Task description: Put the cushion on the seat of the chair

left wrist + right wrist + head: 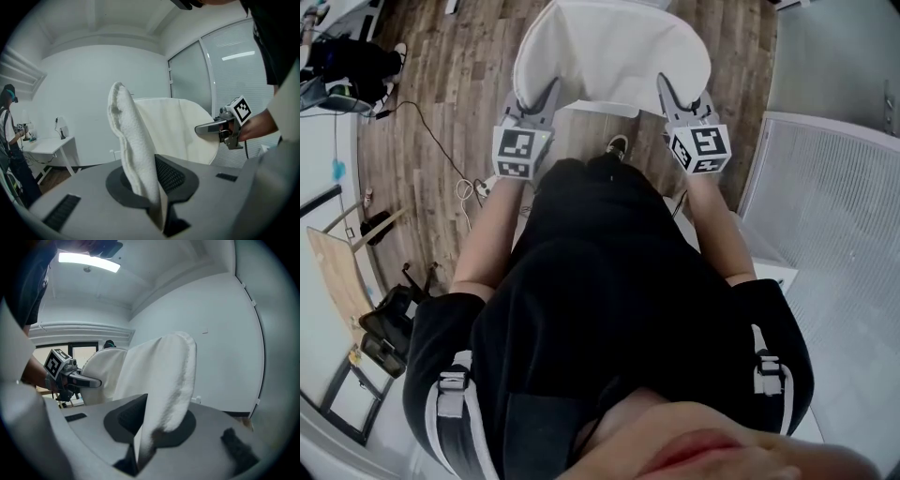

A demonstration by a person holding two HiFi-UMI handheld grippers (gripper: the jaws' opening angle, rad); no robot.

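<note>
As the white cushion (609, 52) hangs above the wooden floor (459, 84), the left tool (546, 94) and right tool (667, 92) each clamp one edge, jaws nearly closed.

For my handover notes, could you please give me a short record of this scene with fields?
Held item: white cushion
Left tongs: shut on the cushion's left edge
Right tongs: shut on the cushion's right edge
Under it: wooden floor
Status: cushion not yet set down
</note>
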